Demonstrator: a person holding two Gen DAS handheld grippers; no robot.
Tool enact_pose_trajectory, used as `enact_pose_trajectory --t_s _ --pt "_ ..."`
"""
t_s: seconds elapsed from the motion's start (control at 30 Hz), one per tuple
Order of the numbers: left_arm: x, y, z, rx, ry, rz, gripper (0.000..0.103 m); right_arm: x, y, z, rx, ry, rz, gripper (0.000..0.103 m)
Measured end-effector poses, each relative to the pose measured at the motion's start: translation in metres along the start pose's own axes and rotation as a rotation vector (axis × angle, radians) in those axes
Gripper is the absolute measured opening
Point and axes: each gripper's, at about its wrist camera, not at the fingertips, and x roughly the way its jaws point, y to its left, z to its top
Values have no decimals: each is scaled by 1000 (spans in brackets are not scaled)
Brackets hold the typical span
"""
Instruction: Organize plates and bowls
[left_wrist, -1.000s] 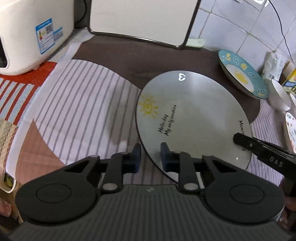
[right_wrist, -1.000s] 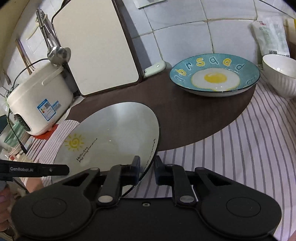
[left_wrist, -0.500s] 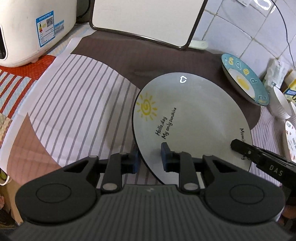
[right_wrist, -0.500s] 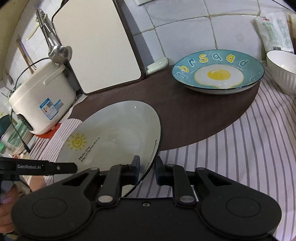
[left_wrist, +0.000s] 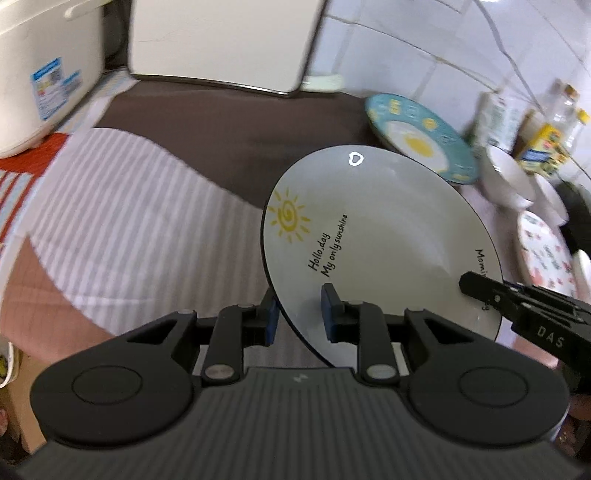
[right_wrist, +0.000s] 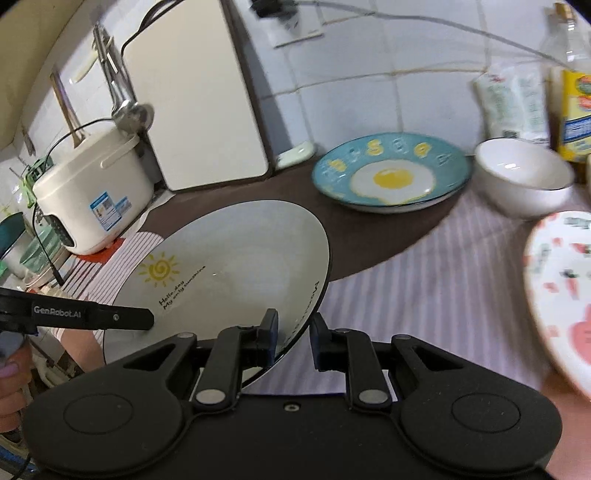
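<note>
Both grippers clamp one pale grey round ceramic plate w/ yellow sun drawing + black script (left_wrist: 373, 236), held off the striped purple-white tablecloth (left_wrist: 122, 206). Left gripper (left_wrist: 297, 308): jaws pinched on near-left rim, one blue pad under, one on top face. Right gripper (right_wrist: 293, 334): jaws shut on opposite rim, right of the plate, by the black rim lettering. In left view the right gripper's finger shows on the far-right rim; in right view the left gripper's finger lies across the lower-left of the plate.

Plate tilted, far edge raised toward the wall; appears clear of the cloth, though its underside is hidden.

Key relation: teal-blue shallow ceramic plate w/ fried-egg print + yellow letters (right_wrist: 391, 177) sits beyond and to the right of the held plate, on the brown part of the cloth, well apart from it. Right gripper is the nearer one to it. White ribbed ceramic bowl (right_wrist: 521, 177) just right of the teal plate; white plate w/ pink/red prints (right_wrist: 557, 280) nearer on the right, blurred.

Judgement: carry step in progress; likely target is stacking w/ another plate on the right, can't tell which. Risk: rim-only grips, plate could slip or pivot if the hands drift apart.

White rice cooker (right_wrist: 92, 199) + white board (right_wrist: 199, 103) at back-left, not involved.
</note>
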Motion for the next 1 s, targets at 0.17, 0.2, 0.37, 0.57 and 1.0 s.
enact_pose_trajectory --t_s 0.17,0.2,0.37,0.57,1.0 --pt "4 -32 -2 27 16 -32 22 -25 -23 -5 -5 -17 -37 23" --pt "5 -38 -3 37 18 -35 22 -29 -27 -8 -4 -19 -44 23" --pt "19 -59 -6 83 51 -46 22 -38 -50 -21 44 -20 -71 23" --pt "39 -67 -3 90 79 -64 22 -33 -63 -26 65 -14 -91 24" --pt "60 -79 9 158 98 -46 22 -15 -77 -25 68 -16 -106 25"
